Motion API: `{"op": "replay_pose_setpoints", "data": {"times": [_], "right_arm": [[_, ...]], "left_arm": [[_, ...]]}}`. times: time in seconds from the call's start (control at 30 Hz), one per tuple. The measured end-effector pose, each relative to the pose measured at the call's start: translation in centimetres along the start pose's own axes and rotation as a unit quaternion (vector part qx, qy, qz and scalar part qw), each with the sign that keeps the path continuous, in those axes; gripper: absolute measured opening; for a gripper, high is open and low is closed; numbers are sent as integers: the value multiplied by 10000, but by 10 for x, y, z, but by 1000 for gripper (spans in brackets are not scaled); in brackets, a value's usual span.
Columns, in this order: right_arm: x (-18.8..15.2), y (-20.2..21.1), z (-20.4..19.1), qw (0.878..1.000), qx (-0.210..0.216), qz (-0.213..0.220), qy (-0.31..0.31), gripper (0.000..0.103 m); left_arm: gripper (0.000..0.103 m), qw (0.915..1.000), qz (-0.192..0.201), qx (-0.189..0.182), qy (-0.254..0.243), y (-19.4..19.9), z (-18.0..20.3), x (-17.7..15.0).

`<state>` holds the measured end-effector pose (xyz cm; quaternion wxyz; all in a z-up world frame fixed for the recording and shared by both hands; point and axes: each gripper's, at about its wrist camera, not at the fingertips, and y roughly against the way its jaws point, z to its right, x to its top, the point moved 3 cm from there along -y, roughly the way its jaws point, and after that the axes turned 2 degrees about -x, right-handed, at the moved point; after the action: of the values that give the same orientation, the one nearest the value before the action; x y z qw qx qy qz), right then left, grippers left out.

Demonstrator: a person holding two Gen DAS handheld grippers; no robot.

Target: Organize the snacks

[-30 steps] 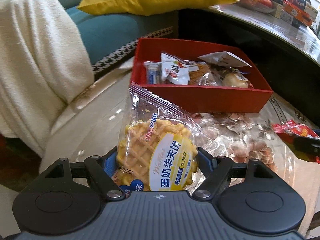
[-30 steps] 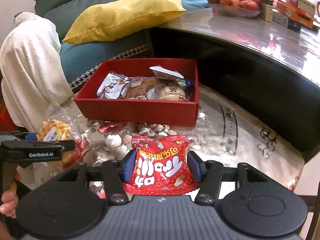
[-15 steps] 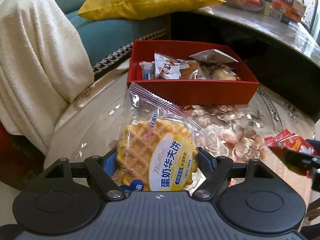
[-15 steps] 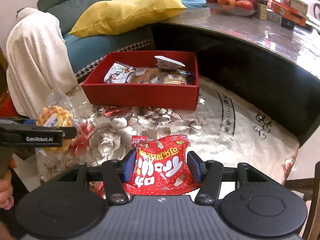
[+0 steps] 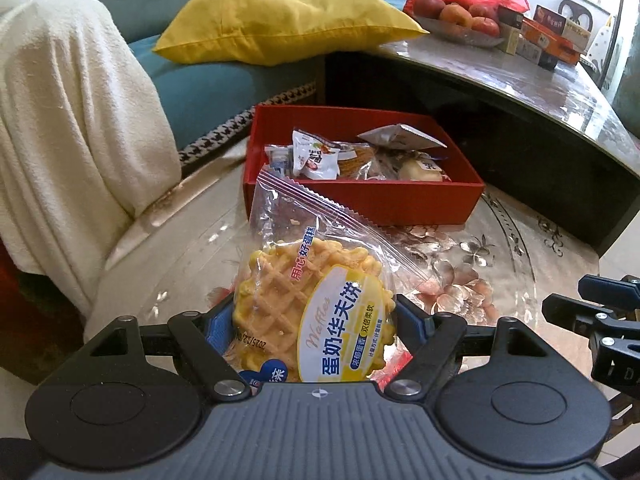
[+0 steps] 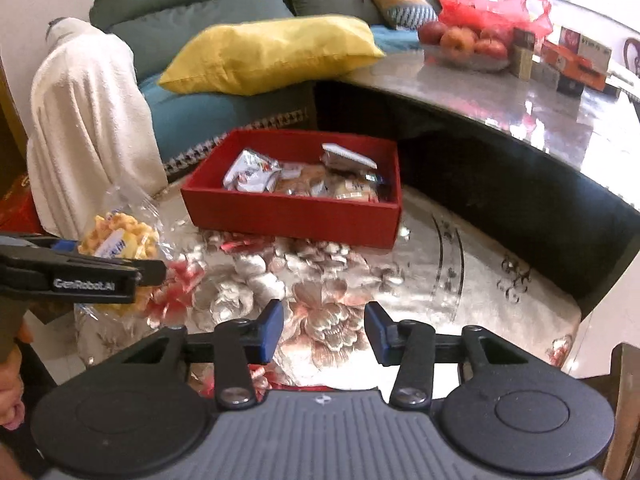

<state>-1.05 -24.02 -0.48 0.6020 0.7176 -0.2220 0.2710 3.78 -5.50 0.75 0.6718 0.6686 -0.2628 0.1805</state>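
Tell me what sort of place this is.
Most likely a home living room: a dark green sofa with a yellow cushion, a glossy curved-edged table holding a glass dish of apples, and a low floral-patterned table bearing a red rectangular snack box.

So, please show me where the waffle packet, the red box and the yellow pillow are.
waffle packet (image 5: 316,316), left wrist view, on the waffle behind the clear wrapper.
red box (image 6: 296,214), right wrist view, on its near outer wall.
yellow pillow (image 5: 280,20), left wrist view, on the middle of its cover.
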Motion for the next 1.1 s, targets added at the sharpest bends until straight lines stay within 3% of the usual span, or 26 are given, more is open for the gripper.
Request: {"op": "replay_pose_setpoints", "data": {"times": [0.17,0.23,0.3,0.33,0.43,0.47,0.63,0.8,0.87,0.93,1.1], "right_arm": [[-20,-18,16,9967,223,-745,-239,43],[-31,-13,20,9958,66,-848,-327,50],[-42,-16,19,9944,-45,-1028,-260,70],[-47,-22,17,9929,-41,-1170,-221,70],[-53,-45,9,9884,20,-1500,-226,70],[-53,-52,6,9873,10,-1577,-201,70],[-59,-77,-15,9846,-258,-1676,426,70],[-66,-84,-14,9841,-327,-1702,402,71],[-68,-84,-8,9847,-271,-1707,201,79],[-70,-87,-11,9842,-110,-1750,253,99],[-76,-88,-18,9844,-200,-1718,319,101]], "left_arm": [[83,9994,-319,134,-42,-17,-3,-8],[84,9991,-413,-67,-13,-20,-6,-11],[84,9993,-362,-22,-46,-26,-9,-14],[84,9989,-476,-10,-39,-31,-10,-16],[84,9968,-667,-437,1,-38,-4,-19],[84,9967,-714,-380,-77,-40,-1,-22],[84,9929,-1048,-357,-431,-51,13,-38],[84,9934,-1006,-207,-510,-53,12,-47],[84,9925,-1110,-121,-493,-60,9,-52],[84,9905,-1284,-32,-488,-70,7,-58],[88,9884,-1405,111,-565,-81,4,-70]]}}
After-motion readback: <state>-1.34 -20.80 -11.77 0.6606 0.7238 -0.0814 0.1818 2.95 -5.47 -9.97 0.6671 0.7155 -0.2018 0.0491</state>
